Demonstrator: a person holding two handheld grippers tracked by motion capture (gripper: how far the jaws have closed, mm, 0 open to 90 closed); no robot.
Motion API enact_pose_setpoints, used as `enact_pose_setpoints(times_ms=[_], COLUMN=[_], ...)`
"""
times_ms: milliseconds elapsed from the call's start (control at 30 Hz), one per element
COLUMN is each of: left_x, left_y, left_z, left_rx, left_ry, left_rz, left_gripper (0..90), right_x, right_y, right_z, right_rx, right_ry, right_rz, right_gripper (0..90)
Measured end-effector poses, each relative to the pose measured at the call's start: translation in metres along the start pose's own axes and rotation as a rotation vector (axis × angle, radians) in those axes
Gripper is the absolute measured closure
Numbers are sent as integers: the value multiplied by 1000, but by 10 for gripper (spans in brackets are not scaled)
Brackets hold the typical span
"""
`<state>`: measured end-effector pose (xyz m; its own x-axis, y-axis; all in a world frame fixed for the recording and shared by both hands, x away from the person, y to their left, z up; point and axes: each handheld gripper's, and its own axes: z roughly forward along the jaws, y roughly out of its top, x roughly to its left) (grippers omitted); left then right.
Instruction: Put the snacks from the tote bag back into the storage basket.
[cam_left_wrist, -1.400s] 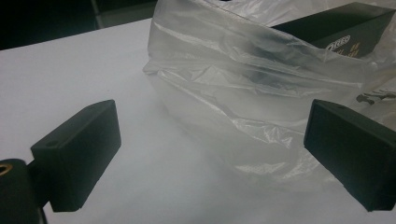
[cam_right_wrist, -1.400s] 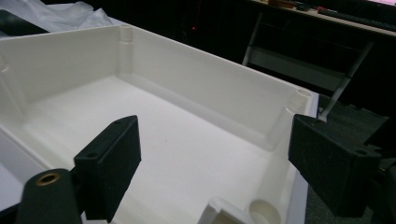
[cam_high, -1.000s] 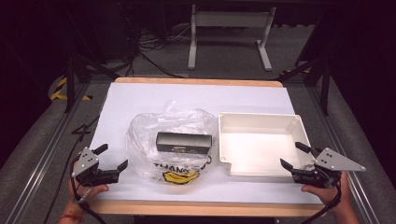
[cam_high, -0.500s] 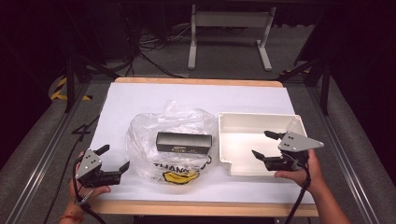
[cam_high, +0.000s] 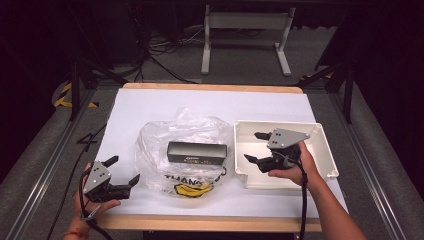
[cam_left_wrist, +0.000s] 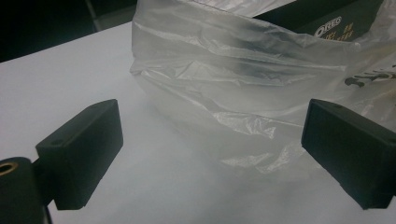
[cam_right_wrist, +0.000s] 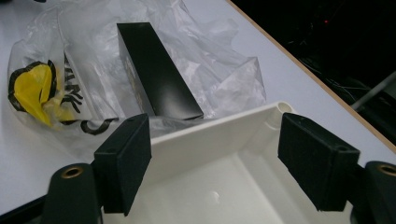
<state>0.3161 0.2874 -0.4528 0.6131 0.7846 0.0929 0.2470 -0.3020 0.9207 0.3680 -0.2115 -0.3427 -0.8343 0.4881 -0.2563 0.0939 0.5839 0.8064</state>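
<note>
A clear plastic bag (cam_high: 185, 150) with a yellow smiley and black print lies mid-table, crumpled. On it rests a long black box (cam_high: 196, 152), marked OREO in the left gripper view (cam_left_wrist: 327, 21) and seen end-on in the right gripper view (cam_right_wrist: 156, 70). A white tray (cam_high: 320, 150) sits right of the bag. My left gripper (cam_high: 123, 171) is open at the table's front left, its jaws facing the bag (cam_left_wrist: 243, 93) and a little short of it. Over the tray's left half hovers my right gripper (cam_high: 256, 147), open and pointing at the bag, with nothing between its jaws.
The white tabletop (cam_high: 150, 107) has a wooden front edge (cam_high: 210, 224). The tray's near wall (cam_right_wrist: 219, 133) stands between my right gripper and the bag. Cables and a metal stand (cam_high: 245, 30) lie on the floor behind the table.
My right gripper has moved left from the table's right edge to above the tray, toward the bag. The left gripper has shifted only slightly.
</note>
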Motion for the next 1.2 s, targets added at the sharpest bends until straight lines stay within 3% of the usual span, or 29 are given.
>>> enact_pose_setpoints(times_ms=[33,200,333,567,867,1200], left_x=[0,0,0,1,-2,-4], left_y=[0,1,0,-1,0,-1], left_z=[0,-1,-1,-1,-2,-10], left_rx=[1,-4,-3,-5,-4,-15], left_ry=[1,-5,-9,-17,-21,-28], left_rz=[0,-7,-7,-15,-17,-32], left_gripper=[64,65,65,66,66,68], right_x=[-2,-2,2,6,8,12], right_y=[6,21,36,49,57,63], right_z=[7,26,54,83,110,128], right_rx=[-4,19,93,167,249,300], right_ry=[29,72,133,184,253,283], right_rz=[-3,-41,-100,-151,-180,-220], right_gripper=[278,299,317,318,329,326])
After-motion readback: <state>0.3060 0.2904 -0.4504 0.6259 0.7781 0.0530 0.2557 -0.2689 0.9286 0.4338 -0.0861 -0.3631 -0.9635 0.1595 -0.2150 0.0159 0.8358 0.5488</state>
